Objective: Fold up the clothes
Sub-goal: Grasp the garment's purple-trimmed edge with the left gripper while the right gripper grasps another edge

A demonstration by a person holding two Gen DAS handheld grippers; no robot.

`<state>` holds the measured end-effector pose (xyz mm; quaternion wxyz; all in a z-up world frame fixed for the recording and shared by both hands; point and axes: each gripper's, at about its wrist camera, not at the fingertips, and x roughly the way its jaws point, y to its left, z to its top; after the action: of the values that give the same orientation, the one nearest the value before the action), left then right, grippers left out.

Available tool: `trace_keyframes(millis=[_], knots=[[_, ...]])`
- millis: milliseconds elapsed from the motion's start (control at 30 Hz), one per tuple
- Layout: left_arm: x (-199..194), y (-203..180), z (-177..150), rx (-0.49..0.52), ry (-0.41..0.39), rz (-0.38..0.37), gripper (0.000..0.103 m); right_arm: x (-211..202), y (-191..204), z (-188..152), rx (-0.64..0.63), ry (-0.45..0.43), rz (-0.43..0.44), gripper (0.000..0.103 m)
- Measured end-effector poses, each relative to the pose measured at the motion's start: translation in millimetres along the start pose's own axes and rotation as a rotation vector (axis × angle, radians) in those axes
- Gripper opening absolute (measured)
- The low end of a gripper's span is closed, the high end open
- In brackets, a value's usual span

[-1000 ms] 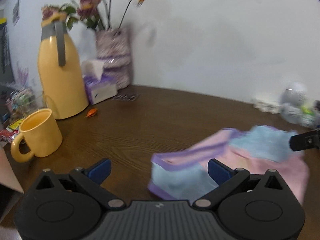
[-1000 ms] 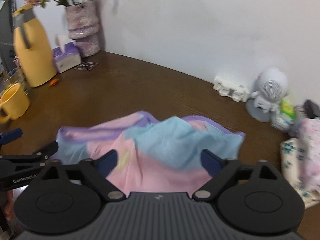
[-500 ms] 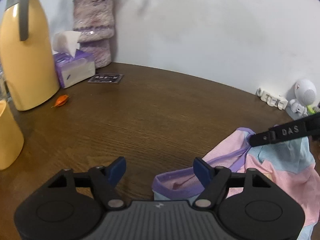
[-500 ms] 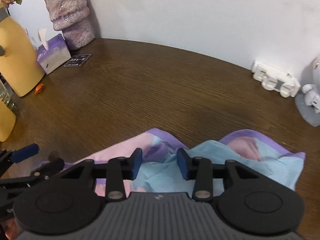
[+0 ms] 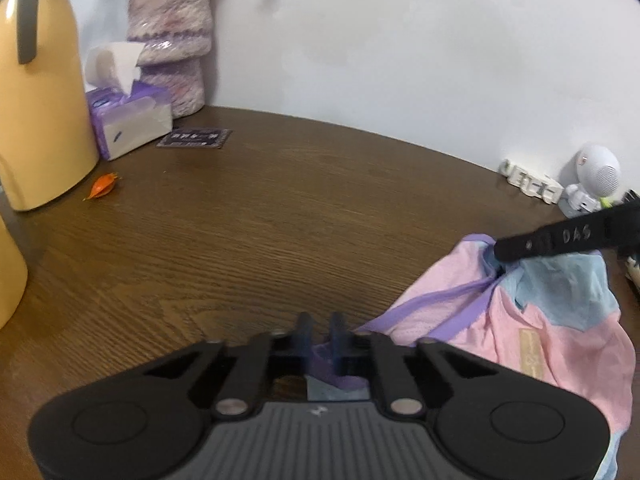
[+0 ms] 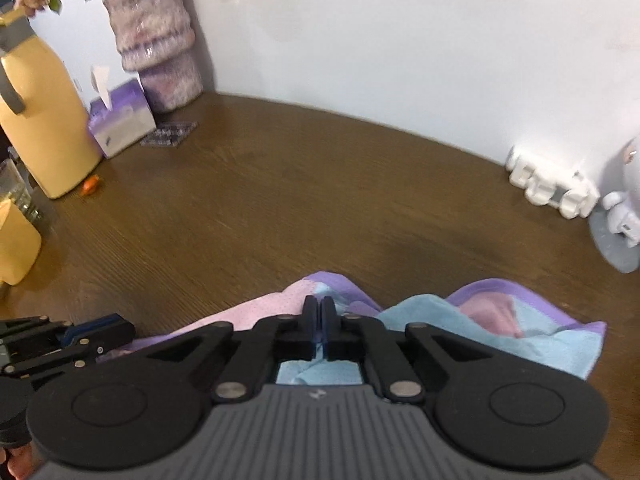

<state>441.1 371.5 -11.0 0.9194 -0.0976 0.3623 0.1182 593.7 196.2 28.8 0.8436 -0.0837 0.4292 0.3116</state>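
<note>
Left gripper [image 5: 320, 334] jaws clamped on garment [image 5: 532, 328] hem, right gripper [image 6: 319, 312] jaws pinching its edge

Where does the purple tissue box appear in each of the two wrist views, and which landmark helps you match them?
Left wrist view: the tissue box sits upper left, between the yellow jug and the purple vase.
Right wrist view: the tissue box is again upper left, between the same two.
Shared landmark: the small dark card lying flat on the table just right of the box.
</note>
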Motion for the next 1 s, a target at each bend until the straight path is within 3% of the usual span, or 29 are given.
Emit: trace_keyframes(millis=[133,300,500,700,767,833,867,900,1000], knots=[[-28,-11,-1,0.072,-0.1,-0.007,0.001,-45,-15,-12,0.002,-0.077,0.036,0.002],[-83,-39,-18,0.152,-0.213,-0.056,0.0,-130,-39,-61,-0.014,-0.174,0.082,0.002],[-167,-88,-86,0.261,-0.303,-0.173,0.001,-227,-54,-175,-0.025,-0.227,0.122,0.001],[-227,-121,-149,0.297,-0.297,-0.3,0.01,-283,-45,-284,-0.005,-0.214,0.124,0.001],[-231,-134,-151,0.323,-0.281,-0.264,0.017,-287,-43,-298,-0.011,-0.221,0.094,0.002],[-225,-145,-143,0.328,-0.269,-0.189,0.037,-287,-44,-303,-0.008,-0.244,0.062,0.012],[-218,-150,-136,0.33,-0.259,-0.144,0.052,-280,-43,-297,-0.011,-0.25,0.046,0.027],[-209,-155,-129,0.329,-0.247,-0.099,0.06,-273,-43,-291,-0.014,-0.256,0.031,0.036],[-175,-163,-108,0.307,-0.206,0.005,0.069,-237,-36,-265,-0.036,-0.236,0.016,0.036]])
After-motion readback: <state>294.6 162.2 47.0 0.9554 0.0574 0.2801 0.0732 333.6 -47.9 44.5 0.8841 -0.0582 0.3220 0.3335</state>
